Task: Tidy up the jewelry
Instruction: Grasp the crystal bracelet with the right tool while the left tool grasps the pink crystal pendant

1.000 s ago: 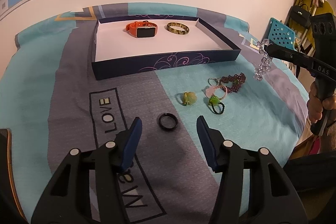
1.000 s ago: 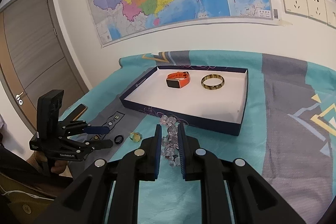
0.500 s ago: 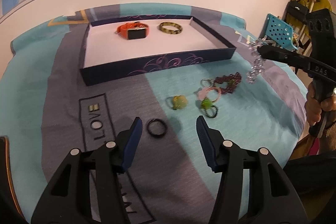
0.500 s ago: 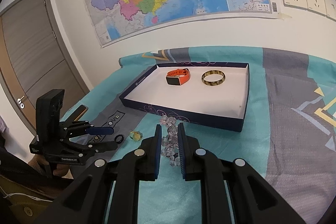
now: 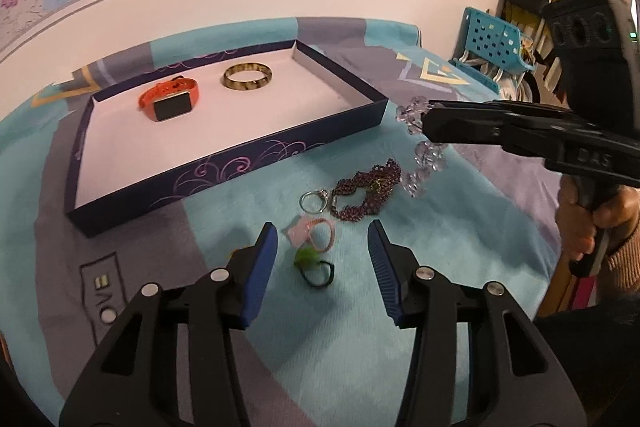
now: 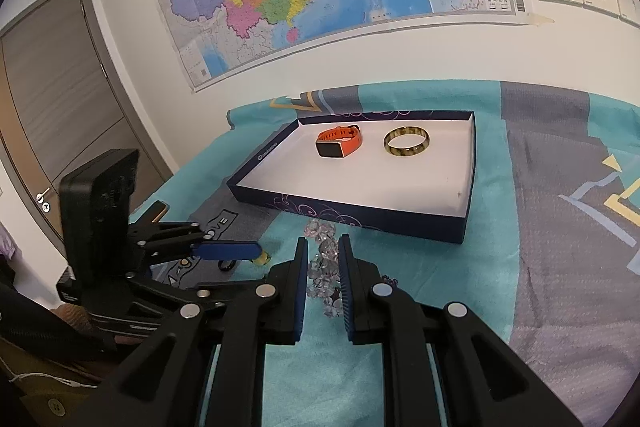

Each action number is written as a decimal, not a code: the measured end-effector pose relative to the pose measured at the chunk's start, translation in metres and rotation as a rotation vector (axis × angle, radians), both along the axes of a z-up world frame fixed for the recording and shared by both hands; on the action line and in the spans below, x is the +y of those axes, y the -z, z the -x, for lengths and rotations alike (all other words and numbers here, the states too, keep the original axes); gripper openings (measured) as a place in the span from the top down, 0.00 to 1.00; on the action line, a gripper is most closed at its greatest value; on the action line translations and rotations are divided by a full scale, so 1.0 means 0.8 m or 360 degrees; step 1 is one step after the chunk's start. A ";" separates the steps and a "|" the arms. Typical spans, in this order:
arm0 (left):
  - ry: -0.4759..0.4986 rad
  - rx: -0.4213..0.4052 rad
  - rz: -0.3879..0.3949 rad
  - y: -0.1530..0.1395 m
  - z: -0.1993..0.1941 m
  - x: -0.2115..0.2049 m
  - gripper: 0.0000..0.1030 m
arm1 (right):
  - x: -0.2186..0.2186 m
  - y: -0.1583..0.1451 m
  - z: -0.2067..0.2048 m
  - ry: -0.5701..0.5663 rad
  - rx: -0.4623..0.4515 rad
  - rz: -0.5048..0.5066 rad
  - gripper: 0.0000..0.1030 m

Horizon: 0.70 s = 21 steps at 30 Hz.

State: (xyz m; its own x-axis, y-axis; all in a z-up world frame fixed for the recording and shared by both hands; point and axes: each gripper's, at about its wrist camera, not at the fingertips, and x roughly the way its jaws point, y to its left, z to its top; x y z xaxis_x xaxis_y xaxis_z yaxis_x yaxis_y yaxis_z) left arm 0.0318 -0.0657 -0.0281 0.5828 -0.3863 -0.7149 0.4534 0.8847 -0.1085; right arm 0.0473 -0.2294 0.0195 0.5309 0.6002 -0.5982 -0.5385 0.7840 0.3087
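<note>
A navy box [image 5: 224, 163] [image 6: 360, 215] with a white floor holds an orange watch [image 5: 170, 101] [image 6: 340, 143] and a yellow-brown bangle [image 5: 247, 77] [image 6: 406, 143]. My right gripper [image 6: 323, 247] [image 5: 426, 125] is shut on a clear bead bracelet [image 5: 420, 163] [image 6: 324, 267] and holds it in the air beside the box's near right corner. My left gripper [image 5: 322, 239] is open above a green and black ring [image 5: 312, 265] and a pink hair tie [image 5: 316, 233]. A silver ring [image 5: 312, 201] and a purple bead bracelet [image 5: 366, 191] lie beyond them.
A teal and grey cloth [image 5: 360, 327] covers the table. A black ring [image 6: 226, 265] and a yellow-green piece [image 6: 262, 259] lie by the left gripper in the right wrist view. A teal basket [image 5: 494, 45] and a door [image 6: 48, 99] stand off the table.
My left gripper has moved right, from over the black ring to over the green ring and pink hair tie. My right gripper still holds the clear bracelet near the box corner.
</note>
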 end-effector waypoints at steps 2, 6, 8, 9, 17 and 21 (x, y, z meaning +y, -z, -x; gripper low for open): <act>-0.0007 0.0030 -0.0029 0.006 -0.007 -0.005 0.59 | -0.001 0.001 -0.002 0.0000 0.0006 -0.0008 0.87; -0.0039 0.0117 -0.0044 0.019 -0.023 -0.005 0.67 | -0.002 0.004 -0.003 0.0000 0.0015 -0.0017 0.87; -0.0048 0.0137 -0.0028 0.021 -0.027 -0.002 0.69 | -0.002 0.007 -0.005 -0.0003 0.0020 -0.0022 0.87; -0.0050 0.0139 -0.0029 0.021 -0.029 -0.002 0.71 | -0.002 0.008 -0.005 -0.0003 0.0022 -0.0023 0.87; -0.0056 0.0149 -0.0029 0.023 -0.031 -0.002 0.86 | -0.001 0.010 -0.008 -0.0009 0.0027 -0.0028 0.87; -0.0057 0.0140 -0.0005 0.019 -0.029 0.000 0.87 | 0.001 0.007 -0.011 -0.0007 0.0016 -0.0030 0.87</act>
